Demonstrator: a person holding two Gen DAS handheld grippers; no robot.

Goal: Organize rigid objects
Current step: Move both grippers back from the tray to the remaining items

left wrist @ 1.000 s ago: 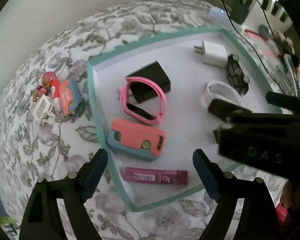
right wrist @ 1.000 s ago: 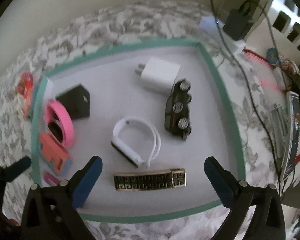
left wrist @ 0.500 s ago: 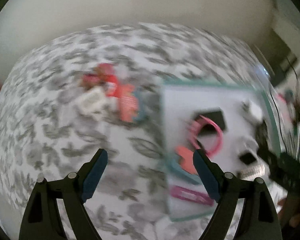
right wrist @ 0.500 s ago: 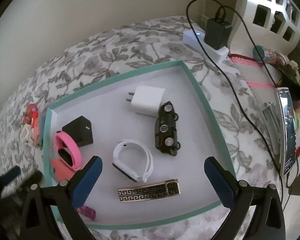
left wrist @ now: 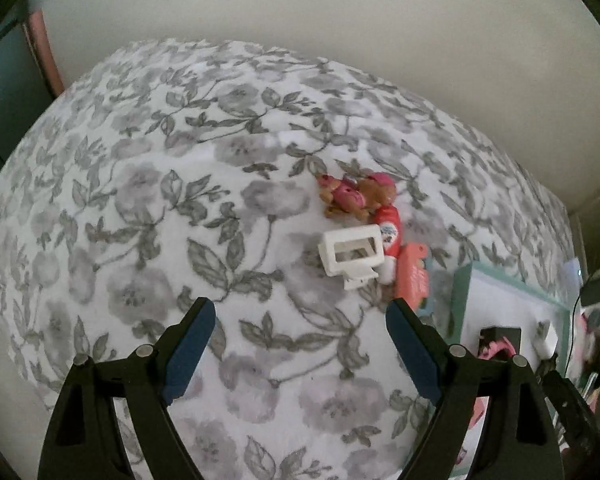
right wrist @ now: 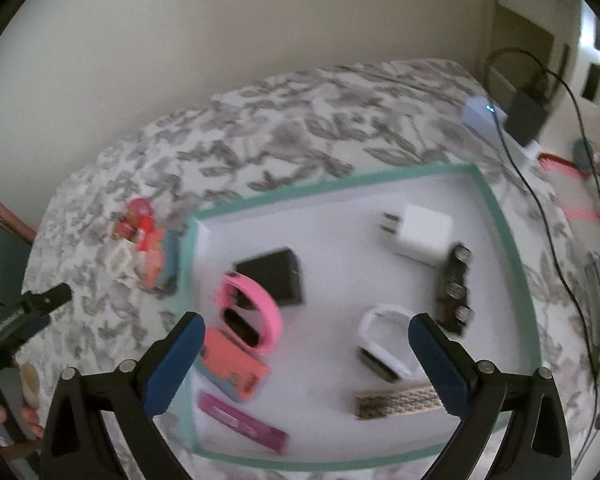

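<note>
While the left hand-held gripper (left wrist: pixel 300 350) hangs released and empty over the floral bedspread (left wrist: pixel 148 200), the step in hand looks like a reach for the small cluster still outside the tray. That cluster sits right of centre in the left wrist view: a pink-and-brown plastic toy pup (left wrist: pixel 356 196), a white plastic frame-shaped piece (left wrist: pixel 350 254) just below it, and a coral flat card-like piece (left wrist: pixel 411 278) at their right edge. The pieces touch — so pick the white frame first, jaws across its narrow sides, descending straight. Further right, the teal-rimmed white tray (right wrist: pixel 512 264) already holds a pink watch band (right wrist: pixel 256 312) and a white plug adapter (right wrist: pixel 422 236). Over it the right hand-held gripper (right wrist: pixel 306 354) hovers spread, holding nothing — keep it clear.
</note>
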